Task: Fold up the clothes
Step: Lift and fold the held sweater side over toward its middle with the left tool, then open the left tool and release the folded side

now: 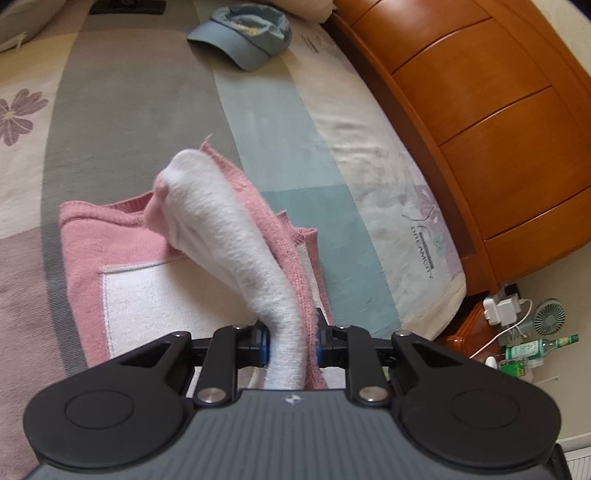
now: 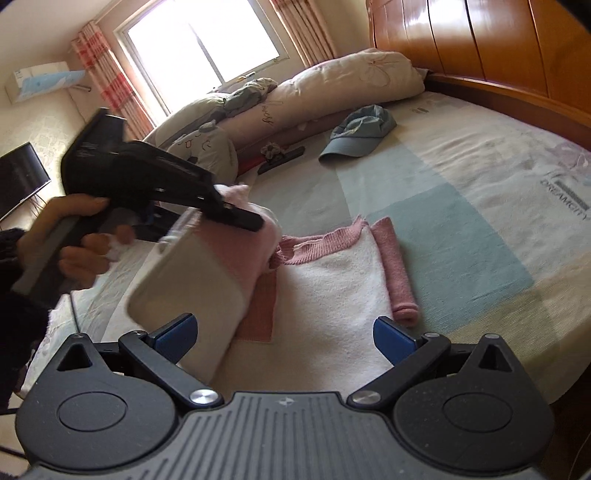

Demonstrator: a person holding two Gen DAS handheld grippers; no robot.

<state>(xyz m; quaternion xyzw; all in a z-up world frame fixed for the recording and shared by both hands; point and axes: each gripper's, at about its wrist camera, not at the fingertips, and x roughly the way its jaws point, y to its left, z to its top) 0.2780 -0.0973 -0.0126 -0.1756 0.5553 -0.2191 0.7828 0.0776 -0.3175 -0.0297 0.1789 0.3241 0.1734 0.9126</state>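
Note:
A pink and white knit sweater (image 2: 332,273) lies partly folded on the bed, one pink sleeve (image 2: 397,273) laid along its right side. My left gripper (image 1: 293,341) is shut on a lifted part of the sweater (image 1: 236,236), a white and pink fold raised above the flat body. In the right wrist view the left gripper (image 2: 255,221) is held by a hand (image 2: 74,236) and carries that fold (image 2: 199,280) up at the left. My right gripper (image 2: 284,332) hovers open just above the near edge of the sweater, its blue pads (image 2: 391,338) wide apart and holding nothing.
A blue cap (image 1: 245,35) (image 2: 356,134) lies further up the striped bedsheet (image 1: 280,147). A wooden headboard (image 1: 491,122) runs along the right. Pillows and a rolled quilt (image 2: 332,88) lie at the far side. A nightstand with a charger, fan and bottle (image 1: 535,347) stands beside the bed.

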